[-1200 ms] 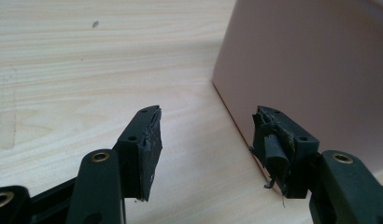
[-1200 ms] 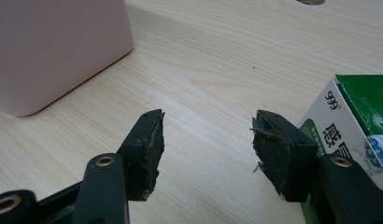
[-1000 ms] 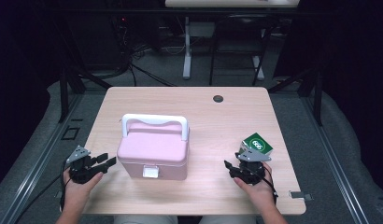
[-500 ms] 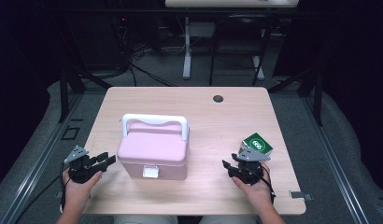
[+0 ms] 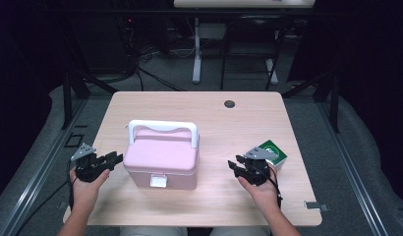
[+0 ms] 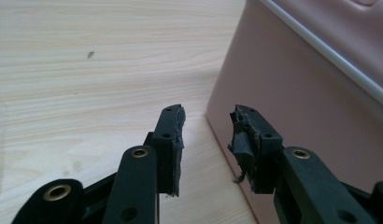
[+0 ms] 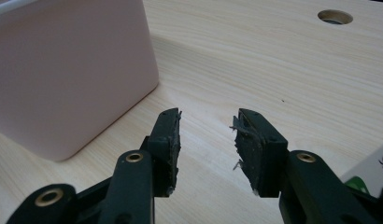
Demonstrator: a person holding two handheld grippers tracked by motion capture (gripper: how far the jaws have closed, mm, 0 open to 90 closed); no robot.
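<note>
A pink lidded box [image 5: 162, 160] with a white handle [image 5: 163, 127] and a white front latch [image 5: 158, 181] stands on the wooden table [image 5: 204, 118], left of centre. My left gripper [image 5: 114, 158] sits just left of it, jaws pointing at its left side; in the left gripper view [image 6: 207, 126] the box's left wall [image 6: 297, 93] is close ahead. My right gripper [image 5: 233, 166] hovers right of the box, pointing toward it; the right gripper view [image 7: 207, 126] has the box's right wall [image 7: 68, 70] at left. Both have just been closing their jaws, with nothing between them.
A green and white small box [image 5: 273, 150] lies behind my right hand, its corner [image 7: 374, 175] at the right edge of the right gripper view. A round cable hole [image 5: 229, 103] sits near the table's far edge. Dark floor, cables and table legs surround the table.
My right gripper has shifted left toward the pink box. Both grippers' jaws have narrowed. The left hand stays about where it was.
</note>
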